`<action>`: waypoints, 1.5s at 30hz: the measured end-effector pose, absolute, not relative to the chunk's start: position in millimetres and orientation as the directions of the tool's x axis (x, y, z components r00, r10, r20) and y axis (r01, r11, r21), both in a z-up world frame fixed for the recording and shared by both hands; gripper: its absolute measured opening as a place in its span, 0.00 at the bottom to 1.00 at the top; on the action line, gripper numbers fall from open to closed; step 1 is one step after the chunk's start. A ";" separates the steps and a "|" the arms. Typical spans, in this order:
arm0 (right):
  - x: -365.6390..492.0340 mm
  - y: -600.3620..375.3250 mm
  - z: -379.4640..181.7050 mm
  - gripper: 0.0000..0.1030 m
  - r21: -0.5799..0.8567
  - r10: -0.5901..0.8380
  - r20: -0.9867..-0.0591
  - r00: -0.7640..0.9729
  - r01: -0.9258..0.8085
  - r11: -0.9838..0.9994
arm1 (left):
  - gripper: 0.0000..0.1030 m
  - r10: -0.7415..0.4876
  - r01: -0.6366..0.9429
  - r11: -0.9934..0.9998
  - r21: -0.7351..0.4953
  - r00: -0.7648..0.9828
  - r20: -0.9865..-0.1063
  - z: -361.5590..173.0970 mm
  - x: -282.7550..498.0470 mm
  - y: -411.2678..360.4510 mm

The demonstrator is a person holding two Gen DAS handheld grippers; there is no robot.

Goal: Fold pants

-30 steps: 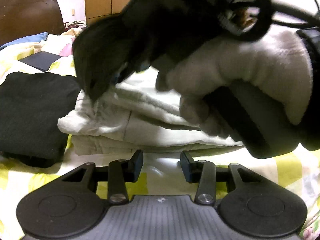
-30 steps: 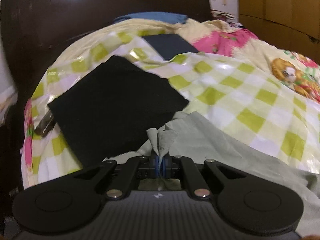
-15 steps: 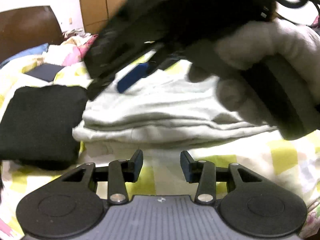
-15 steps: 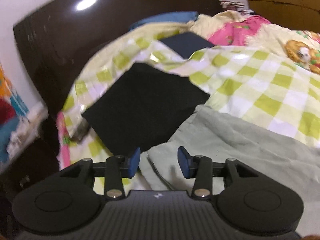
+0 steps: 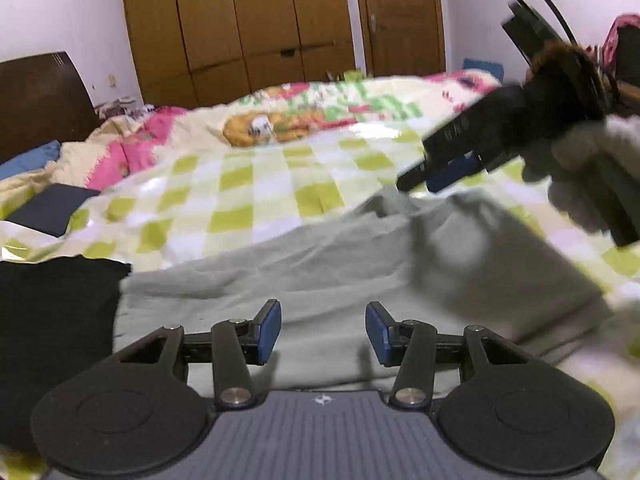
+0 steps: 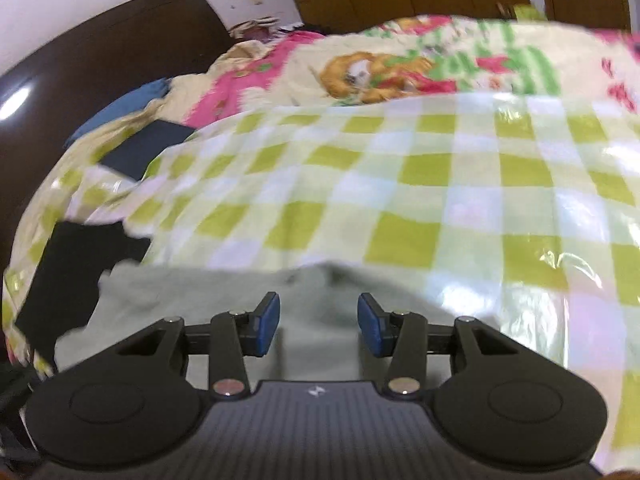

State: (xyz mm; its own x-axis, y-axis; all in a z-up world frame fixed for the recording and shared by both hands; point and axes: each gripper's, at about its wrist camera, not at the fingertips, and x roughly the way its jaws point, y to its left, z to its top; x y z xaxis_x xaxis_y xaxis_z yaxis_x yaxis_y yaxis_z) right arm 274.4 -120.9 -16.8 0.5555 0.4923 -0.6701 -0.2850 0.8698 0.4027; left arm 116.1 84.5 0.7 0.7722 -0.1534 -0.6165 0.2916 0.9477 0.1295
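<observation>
Pale grey-green pants lie folded on the checked sheet, and the same pants fill the lower middle of the right wrist view. My left gripper hovers over their near edge, its jaws opening, with nothing between the blue pads. My right gripper hangs above the pants' far edge, jaws also opening and empty. In the left wrist view the right gripper shows blurred at the upper right, held by a gloved hand above the pants' right corner.
A black folded garment lies left of the pants, also seen as the black garment. A navy folded item sits farther back. The green-checked sheet, a cartoon-print quilt, a dark headboard and wooden wardrobes surround them.
My right gripper let go of the pinched pants corner, opened and swung right. The left gripper moved in over the pants, and the gloved hand drew off to the right.
</observation>
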 end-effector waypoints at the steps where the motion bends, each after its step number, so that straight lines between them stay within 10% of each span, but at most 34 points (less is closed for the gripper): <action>1: 283.6 -121.8 -21.2 0.44 0.414 0.510 -0.677 0.531 -0.299 0.860 | 0.58 -0.145 0.293 0.946 0.139 0.766 -0.627 -4.9 119.3 82.6; 4: 300.3 -108.6 -32.5 0.44 0.388 0.542 -0.719 0.435 -0.396 0.832 | 0.58 -0.123 0.298 0.941 0.158 0.738 -0.663 -20.7 128.4 75.7; 6: 303.2 -98.6 -36.1 0.03 0.369 0.550 -0.745 0.377 -0.455 0.811 | 0.58 -0.115 0.301 0.939 0.165 0.728 -0.676 -27.7 130.4 75.7; 9: 307.1 -91.3 -34.8 0.02 0.316 0.511 -0.770 0.382 -0.469 0.825 | 0.59 -0.111 0.303 0.938 0.170 0.725 -0.680 -31.7 128.7 74.8; 18: 352.0 -119.8 -38.9 0.05 0.400 0.465 -0.727 0.506 -0.239 0.885 | 0.62 -0.093 0.285 0.945 0.161 0.707 -0.701 -39.8 137.2 76.0; 25: 303.1 -118.1 -18.2 0.16 0.375 0.554 -0.706 0.441 -0.431 0.821 | 0.62 -0.072 0.291 0.935 0.203 0.716 -0.694 -37.7 130.8 71.8; 36: 285.0 -113.8 -13.7 0.18 0.064 0.286 -0.915 0.284 -0.599 0.798 | 0.68 -0.055 0.283 0.932 0.225 0.725 -0.687 -39.5 126.3 72.4; 40: 291.4 -112.4 -7.8 0.24 0.151 0.368 -0.888 0.275 -0.581 0.800 | 0.68 -0.049 0.282 0.931 0.232 0.725 -0.687 -39.0 127.4 70.9; 42: 295.9 -104.3 -12.0 0.45 0.150 0.373 -0.884 0.281 -0.585 0.797 | 0.68 -0.051 0.287 0.929 0.235 0.725 -0.687 -38.7 127.0 71.2; 45: 297.3 -94.0 -20.0 0.38 0.150 0.374 -0.888 0.269 -0.599 0.787 | 0.68 -0.055 0.294 0.926 0.238 0.727 -0.685 -37.9 126.1 72.6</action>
